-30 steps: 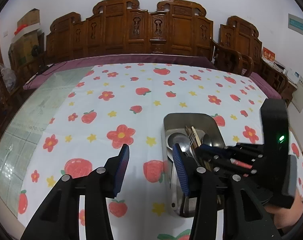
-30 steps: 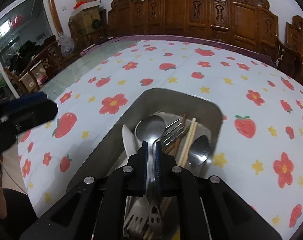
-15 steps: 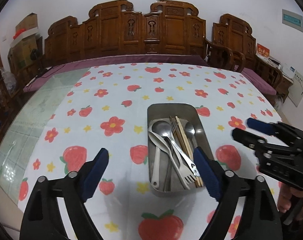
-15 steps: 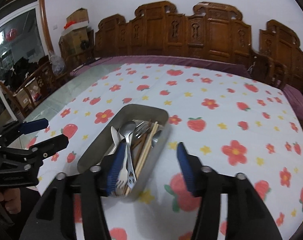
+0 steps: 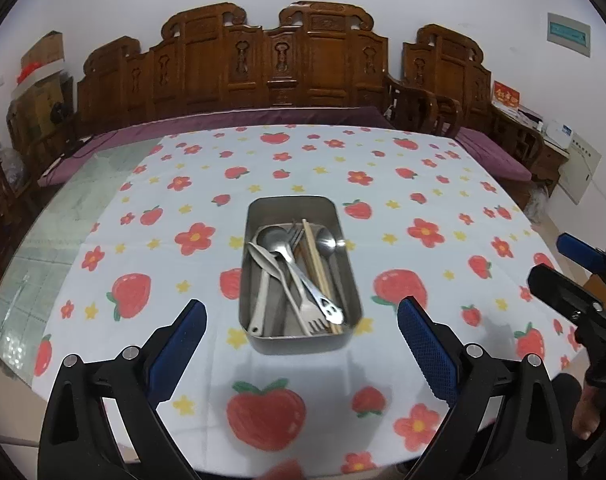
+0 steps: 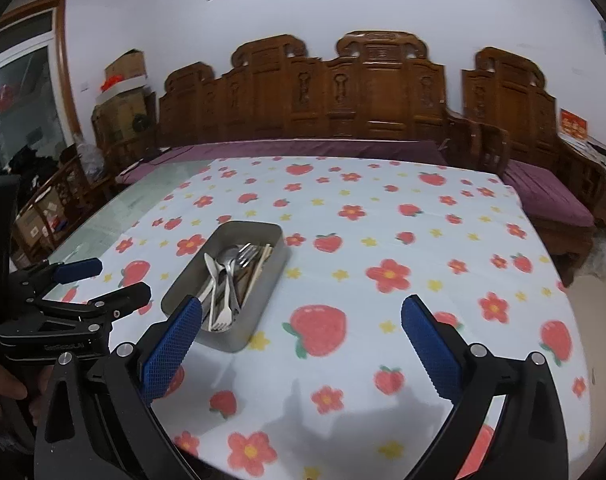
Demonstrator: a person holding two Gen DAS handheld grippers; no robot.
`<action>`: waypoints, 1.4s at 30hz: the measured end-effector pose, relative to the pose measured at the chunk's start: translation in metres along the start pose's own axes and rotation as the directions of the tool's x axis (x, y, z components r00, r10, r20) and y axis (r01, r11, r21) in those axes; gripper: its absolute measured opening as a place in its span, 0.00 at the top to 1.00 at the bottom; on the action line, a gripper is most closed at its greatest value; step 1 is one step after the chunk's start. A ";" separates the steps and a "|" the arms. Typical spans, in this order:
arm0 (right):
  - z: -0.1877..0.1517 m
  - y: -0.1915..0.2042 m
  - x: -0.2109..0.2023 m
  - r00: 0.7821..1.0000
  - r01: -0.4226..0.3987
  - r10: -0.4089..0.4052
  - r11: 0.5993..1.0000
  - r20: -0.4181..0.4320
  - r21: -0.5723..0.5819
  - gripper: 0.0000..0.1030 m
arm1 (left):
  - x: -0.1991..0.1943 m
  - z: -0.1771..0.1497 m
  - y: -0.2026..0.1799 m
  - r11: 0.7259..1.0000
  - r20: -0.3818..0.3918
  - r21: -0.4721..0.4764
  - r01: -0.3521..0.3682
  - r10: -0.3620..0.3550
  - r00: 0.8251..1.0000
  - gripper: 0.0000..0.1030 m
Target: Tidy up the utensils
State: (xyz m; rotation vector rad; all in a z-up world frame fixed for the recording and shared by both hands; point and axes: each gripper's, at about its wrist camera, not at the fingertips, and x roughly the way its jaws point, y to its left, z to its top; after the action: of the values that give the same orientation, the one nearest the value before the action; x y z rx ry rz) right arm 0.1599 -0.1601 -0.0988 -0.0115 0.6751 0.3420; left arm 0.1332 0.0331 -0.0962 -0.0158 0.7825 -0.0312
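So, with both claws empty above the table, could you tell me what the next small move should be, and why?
Probably none beyond drawing both away. The spoons, forks and chopsticks all lie in the metal tray, no utensil shows on the tablecloth, and the left claw and right claw are opening with nothing between them.

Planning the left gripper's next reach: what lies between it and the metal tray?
Only bare strawberry-print tablecloth lies between the left gripper, whose jaws are opening with nothing between them, and the tray. The left wrist view shows this.
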 end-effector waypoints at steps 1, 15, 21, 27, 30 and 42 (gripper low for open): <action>-0.002 -0.004 -0.009 1.000 0.012 -0.012 1.000 0.007 0.013 0.03 | -0.005 -0.001 -0.003 1.000 0.001 -0.001 0.005 -0.005 1.000 0.10; -0.014 -0.016 -0.094 0.982 0.104 -0.108 0.994 0.153 0.032 0.03 | -0.076 -0.008 -0.031 0.999 0.116 0.001 0.038 -0.038 0.992 0.10; -0.006 -0.010 -0.131 0.966 0.110 -0.116 0.993 0.233 0.038 0.03 | -0.125 0.002 -0.037 1.000 0.249 0.010 -0.004 0.002 0.968 0.10; -0.001 -0.008 -0.165 0.948 0.103 -0.113 0.993 0.299 0.051 0.03 | -0.166 0.009 -0.044 0.999 0.335 0.020 -0.038 0.029 0.942 0.10; 0.001 -0.007 -0.179 0.940 0.095 -0.107 0.994 0.324 0.053 0.03 | -0.176 0.009 -0.046 0.998 0.354 0.026 -0.053 0.040 0.934 0.10; 0.002 -0.007 -0.189 0.933 0.091 -0.103 0.995 0.345 0.052 0.03 | -0.183 0.008 -0.048 0.997 0.366 0.029 -0.077 0.061 0.929 0.10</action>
State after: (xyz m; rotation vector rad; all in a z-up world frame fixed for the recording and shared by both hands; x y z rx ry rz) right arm 0.0264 -0.2239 0.0183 0.0481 0.3281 0.2285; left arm 0.0086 -0.0084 0.0398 0.0464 0.4086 0.0221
